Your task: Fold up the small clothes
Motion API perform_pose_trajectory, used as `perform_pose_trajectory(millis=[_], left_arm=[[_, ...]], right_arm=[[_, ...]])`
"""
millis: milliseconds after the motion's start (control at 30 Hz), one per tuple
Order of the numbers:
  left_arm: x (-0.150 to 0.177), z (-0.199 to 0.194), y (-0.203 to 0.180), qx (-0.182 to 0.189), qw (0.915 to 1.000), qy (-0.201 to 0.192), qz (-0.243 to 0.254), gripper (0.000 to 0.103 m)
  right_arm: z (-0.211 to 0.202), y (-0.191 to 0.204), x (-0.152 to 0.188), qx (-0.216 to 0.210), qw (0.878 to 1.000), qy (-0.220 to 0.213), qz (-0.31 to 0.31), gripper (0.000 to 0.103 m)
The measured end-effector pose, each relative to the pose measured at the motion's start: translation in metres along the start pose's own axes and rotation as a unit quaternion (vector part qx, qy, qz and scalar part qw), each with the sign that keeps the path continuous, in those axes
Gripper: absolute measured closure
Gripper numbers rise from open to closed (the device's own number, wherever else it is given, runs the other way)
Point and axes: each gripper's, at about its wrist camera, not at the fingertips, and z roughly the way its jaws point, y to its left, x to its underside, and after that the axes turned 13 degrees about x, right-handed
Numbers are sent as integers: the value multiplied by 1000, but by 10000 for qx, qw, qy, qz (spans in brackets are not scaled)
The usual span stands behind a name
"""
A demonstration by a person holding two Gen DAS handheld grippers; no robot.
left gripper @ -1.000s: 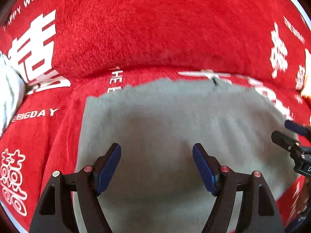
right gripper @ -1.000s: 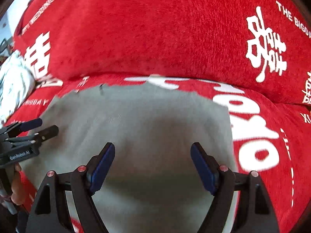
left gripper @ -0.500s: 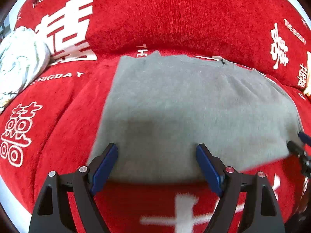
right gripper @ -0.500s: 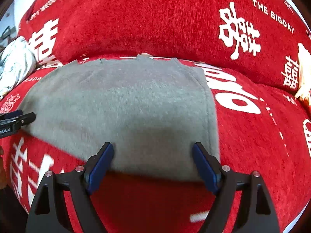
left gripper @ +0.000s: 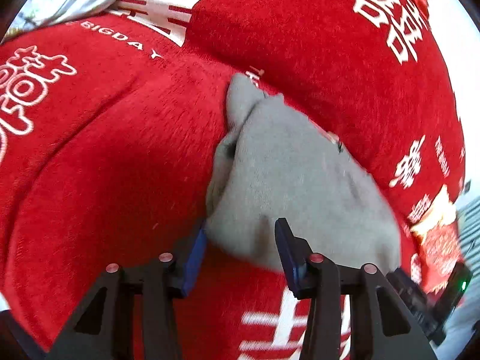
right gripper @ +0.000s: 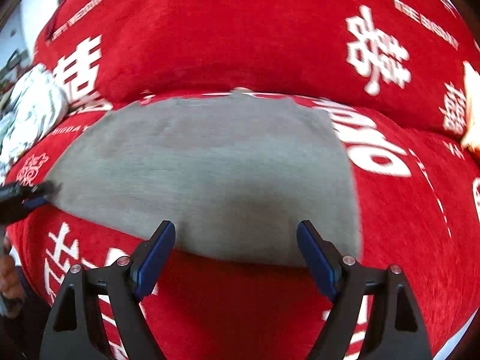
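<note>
Grasp step: left gripper (left gripper: 240, 252) jaws closing around near-left corner of grey garment (right gripper: 210, 162), flat on red sofa cover (right gripper: 405, 210); right gripper (right gripper: 237, 252) spread wide at near edge; next needs right pinch, then lift

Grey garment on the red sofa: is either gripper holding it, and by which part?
Left gripper: jaws closing around the grey garment at its near left corner. Right gripper: open, holding nothing.
</note>
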Motion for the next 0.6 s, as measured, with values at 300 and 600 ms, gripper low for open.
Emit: perform_pose_trajectory(millis=[300, 600], left_arm=[[-16, 19, 18, 864, 9943, -142, -615, 55], [-15, 22, 28, 1041, 9929, -241, -524, 83]], right_arm=[[3, 59, -55, -364, 9979, -70, -526, 17], [59, 158, -131, -1273, 9867, 628, -795, 17]])
